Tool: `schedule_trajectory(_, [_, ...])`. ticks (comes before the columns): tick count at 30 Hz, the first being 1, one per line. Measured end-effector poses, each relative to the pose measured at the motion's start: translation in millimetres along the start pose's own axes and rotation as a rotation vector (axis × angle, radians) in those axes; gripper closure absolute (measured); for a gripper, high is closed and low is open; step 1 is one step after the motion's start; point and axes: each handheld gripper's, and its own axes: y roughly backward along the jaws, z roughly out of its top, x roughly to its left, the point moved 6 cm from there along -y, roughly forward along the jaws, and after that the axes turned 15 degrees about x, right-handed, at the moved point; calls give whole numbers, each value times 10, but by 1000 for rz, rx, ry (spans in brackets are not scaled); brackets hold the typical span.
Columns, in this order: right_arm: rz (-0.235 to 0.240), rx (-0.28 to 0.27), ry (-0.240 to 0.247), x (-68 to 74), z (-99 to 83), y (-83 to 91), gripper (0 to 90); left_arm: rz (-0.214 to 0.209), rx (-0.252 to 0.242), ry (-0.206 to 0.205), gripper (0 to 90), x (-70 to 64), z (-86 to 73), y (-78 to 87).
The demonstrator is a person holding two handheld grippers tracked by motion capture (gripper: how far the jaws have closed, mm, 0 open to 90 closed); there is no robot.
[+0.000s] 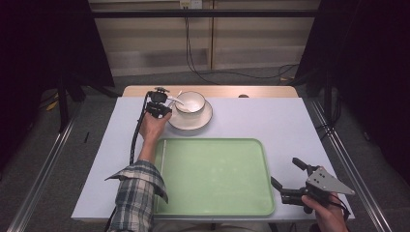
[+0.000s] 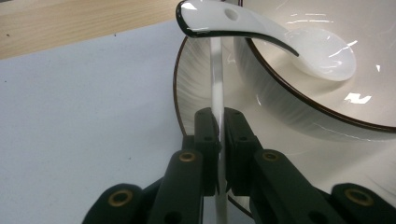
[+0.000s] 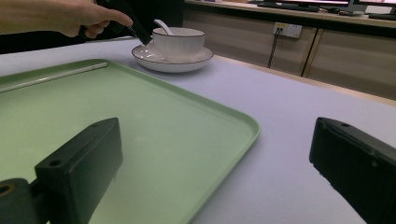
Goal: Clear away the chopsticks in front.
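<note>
A white bowl stands on a white plate at the table's far side, with a white spoon resting in the bowl. Over the left rim of the plate, my left gripper is shut on a thin white stick that runs up under the spoon's handle. In the high view that left gripper is just left of the bowl. My right gripper hangs open near the front right corner of a green tray, holding nothing.
A second thin white stick lies along the tray's left edge. The pale table cover is bare to the right of the plate. A wooden strip borders the far edge. Cables trail on the floor beyond.
</note>
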Motion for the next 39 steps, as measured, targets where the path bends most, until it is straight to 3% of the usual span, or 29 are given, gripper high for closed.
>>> schedule_trajectory(7, [6, 6, 5, 7, -4, -4, 23, -3, -32, 33, 856, 16, -97, 53])
schedule_trajectory(16, [10, 4, 11, 13, 2, 2, 22, 0, -40, 43, 856, 87, -207, 176])
schedule_trajectory(21, [1, -4, 5, 15, 8, 2, 22, -9, -46, 55, 857, 86, -293, 204])
schedule_trajectory(23, [-6, -6, 1, 5, 10, 11, 22, -35, -56, 75, 857, 85, -328, 209])
schedule_trajectory(26, [-7, -10, -9, -1, 15, 15, 17, -22, -38, 67, 857, 83, -372, 205])
schedule_trajectory(39, [-16, -12, -9, -1, 15, 17, 3, -3, -52, 92, 857, 99, -544, 320])
